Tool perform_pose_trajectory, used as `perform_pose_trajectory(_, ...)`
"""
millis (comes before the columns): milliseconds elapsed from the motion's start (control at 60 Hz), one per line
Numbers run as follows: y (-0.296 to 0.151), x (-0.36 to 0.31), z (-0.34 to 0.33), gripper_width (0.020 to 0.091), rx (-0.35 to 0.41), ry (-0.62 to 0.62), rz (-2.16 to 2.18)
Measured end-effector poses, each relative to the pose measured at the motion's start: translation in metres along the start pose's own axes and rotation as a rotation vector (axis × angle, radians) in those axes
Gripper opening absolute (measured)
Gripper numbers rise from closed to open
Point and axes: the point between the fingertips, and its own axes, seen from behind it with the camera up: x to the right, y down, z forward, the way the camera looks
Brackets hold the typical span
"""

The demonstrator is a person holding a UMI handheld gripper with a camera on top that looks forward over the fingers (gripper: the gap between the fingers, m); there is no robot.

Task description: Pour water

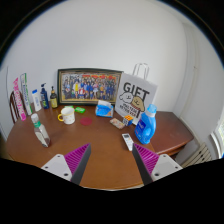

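The pouring has not started yet. The gripper (111, 162) is wide open and holds nothing, its fingers above the brown wooden table (100, 170). The blue plastic bottle (146, 124) stands beyond the fingers, beside the white gift bag (136, 98). The small white mug (67, 115), maybe for the water, stands well apart from it.

A single wide-angle view rides on the tool (112, 160) and looks forward along its two fingers (76, 158), whose tips show at the bottom. It sits above the near part of the desk (100, 150), tilted slightly down, facing the back wall (100, 40). The items along the desk's far edge stand well beyond the fingers.
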Motion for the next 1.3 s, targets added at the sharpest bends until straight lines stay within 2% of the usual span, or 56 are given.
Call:
perform_pose_trajectory(217, 0.016, -0.057, 0.007, 0.0853, -0.018, -0.051, -0.023)
perform_pose_trajectory(533, 0.038, -0.226, 0.019, 0.0852, -0.012, -0.265, -0.006)
perform_pose_trajectory(733, 0.034, -0.323, 0.058, 0.0856, 0.082, -0.373, -0.021)
perform_pose_trajectory(817, 0.031, -0.350, 0.085, 0.0857, 0.122, -0.382, -0.015)
perform_pose_trajectory(967, 0.037, -0.377, 0.137, 0.0855, 0.141, -0.352, 0.006)
perform_pose_trajectory(1067, 0.037, -0.386, 0.161, 0.0790, 0.170, -0.344, 0.017)
perform_pose_trajectory(1217, 0.038, -0.396, 0.180, 0.0566, 0.201, -0.352, 0.024)
perform_pose_trajectory(1300, 0.035, -0.396, 0.183, 0.0539, 0.229, -0.339, 0.016)
